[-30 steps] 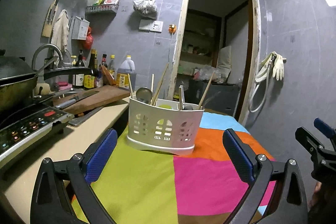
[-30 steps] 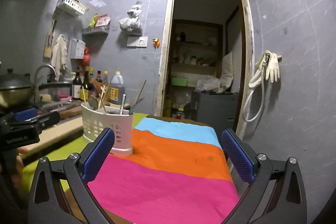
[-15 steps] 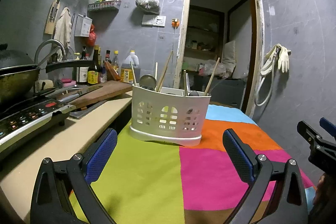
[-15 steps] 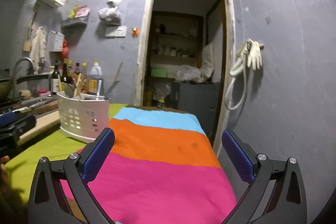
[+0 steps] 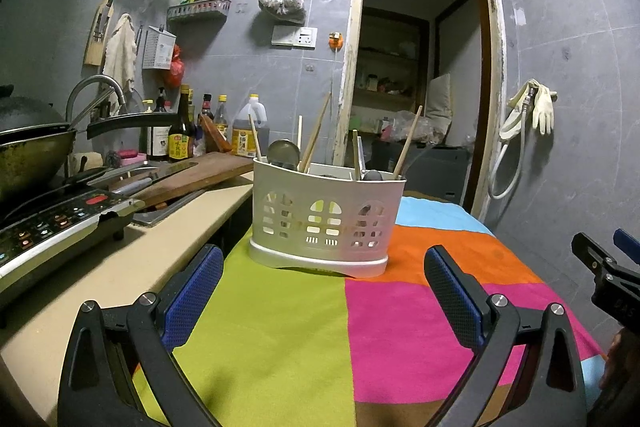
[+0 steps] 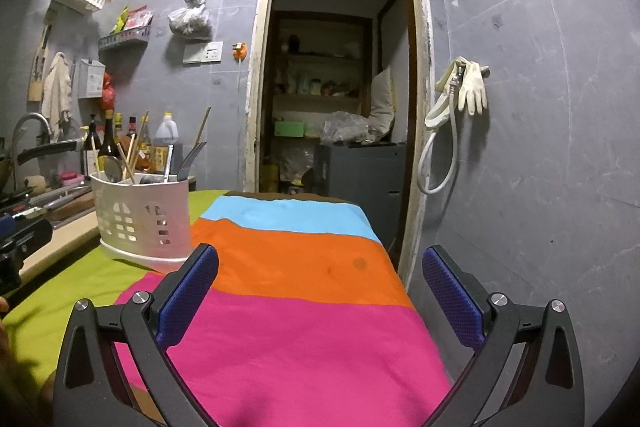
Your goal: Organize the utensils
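A white perforated utensil caddy (image 5: 325, 223) stands on the colourful striped tablecloth (image 5: 280, 327), holding wooden chopsticks (image 5: 406, 143), a metal spoon (image 5: 283, 151) and other cutlery. In the right wrist view the same caddy (image 6: 142, 223) stands at the left with a fork (image 6: 191, 157) sticking up. My left gripper (image 5: 324, 291) is open, a short way in front of the caddy, nothing between its blue pads. Over the pink stripe my right gripper (image 6: 320, 291) is open and empty, to the right of the caddy.
A beige counter (image 5: 120, 267) runs along the left with an induction cooker (image 5: 52, 223), a wok (image 5: 32, 151), a wooden cutting board (image 5: 200, 173) and bottles (image 5: 180, 135). A doorway (image 6: 340, 87) opens behind the table. A hose and gloves (image 6: 460, 95) hang on the right wall.
Both grippers have dropped lower and drawn back a little, so the caddy appears higher in the views. The right view swung left, then back. Both stay open and empty.
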Motion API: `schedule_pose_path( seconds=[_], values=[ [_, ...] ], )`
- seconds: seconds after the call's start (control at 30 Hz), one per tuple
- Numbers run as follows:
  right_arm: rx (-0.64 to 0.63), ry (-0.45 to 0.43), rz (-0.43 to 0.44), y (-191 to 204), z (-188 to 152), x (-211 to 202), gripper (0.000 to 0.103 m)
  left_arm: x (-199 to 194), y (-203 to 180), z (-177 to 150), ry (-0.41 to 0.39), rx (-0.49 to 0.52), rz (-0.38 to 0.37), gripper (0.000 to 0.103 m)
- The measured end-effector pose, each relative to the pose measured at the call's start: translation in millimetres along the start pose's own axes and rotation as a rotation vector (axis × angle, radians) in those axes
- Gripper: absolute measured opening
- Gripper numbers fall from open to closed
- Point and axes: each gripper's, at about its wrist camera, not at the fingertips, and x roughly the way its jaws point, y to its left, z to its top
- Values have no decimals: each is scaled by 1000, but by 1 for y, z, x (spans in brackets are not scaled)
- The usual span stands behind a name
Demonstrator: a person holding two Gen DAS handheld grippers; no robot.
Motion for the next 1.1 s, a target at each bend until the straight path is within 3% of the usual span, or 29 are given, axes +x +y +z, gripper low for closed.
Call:
schedule_pose_path(
  seconds=[1.1],
  values=[
    [7,10,1,-2,-1,-1,103,2,1,-3,12,-2,-5,99]
  ],
)
